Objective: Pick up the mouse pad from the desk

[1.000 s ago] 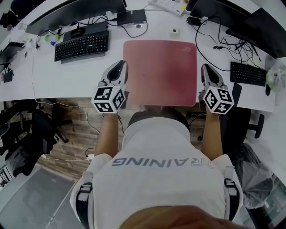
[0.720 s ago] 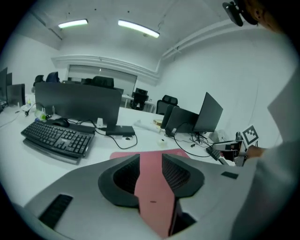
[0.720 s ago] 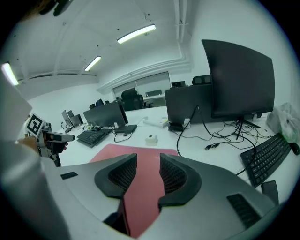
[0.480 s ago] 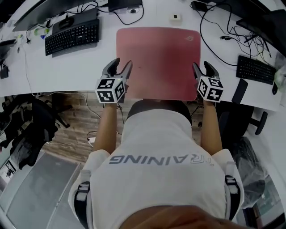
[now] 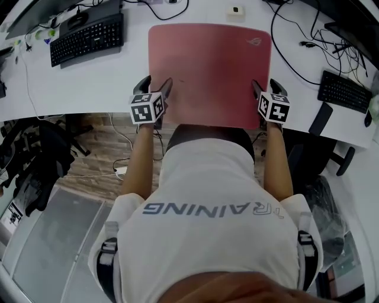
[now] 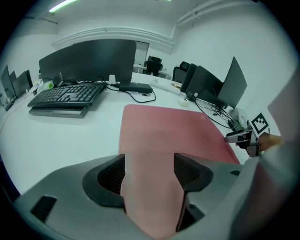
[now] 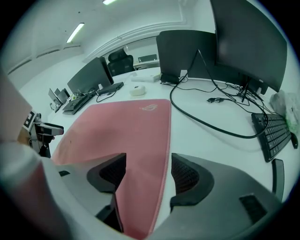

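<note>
A large red mouse pad (image 5: 210, 71) lies flat on the white desk (image 5: 89, 83), its near edge at the desk's front edge. My left gripper (image 5: 155, 86) points down at the pad's near left corner. Its jaws have just been opening and stand open, with the pad's (image 6: 168, 131) left edge showing between the left gripper's (image 6: 149, 171) fingers, untouched. My right gripper (image 5: 265, 87) is at the near right corner. It too has just been opening, and the pad's (image 7: 122, 126) right edge runs between the right gripper's (image 7: 147, 173) fingers without the pads pressing on it.
A black keyboard (image 5: 87, 38) lies at the back left and a second keyboard (image 5: 343, 92) at the right. Black cables (image 5: 290, 47) loop right of the pad. A small white device (image 5: 235, 10) sits behind it. Monitors (image 6: 89, 58) stand along the desk's far side.
Both grippers have come down and back to the desk's front edge and gone from shut to open. They now sit at the pad's two near corners.
</note>
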The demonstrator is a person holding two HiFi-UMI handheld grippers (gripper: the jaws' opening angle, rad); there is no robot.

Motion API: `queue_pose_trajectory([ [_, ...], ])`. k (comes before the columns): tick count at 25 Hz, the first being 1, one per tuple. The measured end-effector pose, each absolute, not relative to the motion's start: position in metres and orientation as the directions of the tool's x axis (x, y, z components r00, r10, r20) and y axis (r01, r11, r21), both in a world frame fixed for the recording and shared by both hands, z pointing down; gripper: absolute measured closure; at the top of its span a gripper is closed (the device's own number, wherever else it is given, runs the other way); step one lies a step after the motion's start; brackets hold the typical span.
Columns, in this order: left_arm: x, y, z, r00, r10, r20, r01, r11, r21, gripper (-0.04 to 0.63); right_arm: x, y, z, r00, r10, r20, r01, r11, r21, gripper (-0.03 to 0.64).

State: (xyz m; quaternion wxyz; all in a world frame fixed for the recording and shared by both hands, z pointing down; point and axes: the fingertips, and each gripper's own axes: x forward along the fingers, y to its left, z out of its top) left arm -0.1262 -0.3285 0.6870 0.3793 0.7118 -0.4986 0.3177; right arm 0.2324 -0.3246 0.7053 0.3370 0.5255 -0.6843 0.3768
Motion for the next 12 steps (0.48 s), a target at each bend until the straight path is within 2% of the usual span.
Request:
queue_pose_trajectory([
  [12, -0.141, -0.335, 0.717, 0.220, -0.408, 0.886, -0.973, -0.162, 0.167, 0.259, 0.226, -0.323, 0.719, -0.171, -0.429, 0.887, -0.982, 0.151, -0.116, 0.298],
])
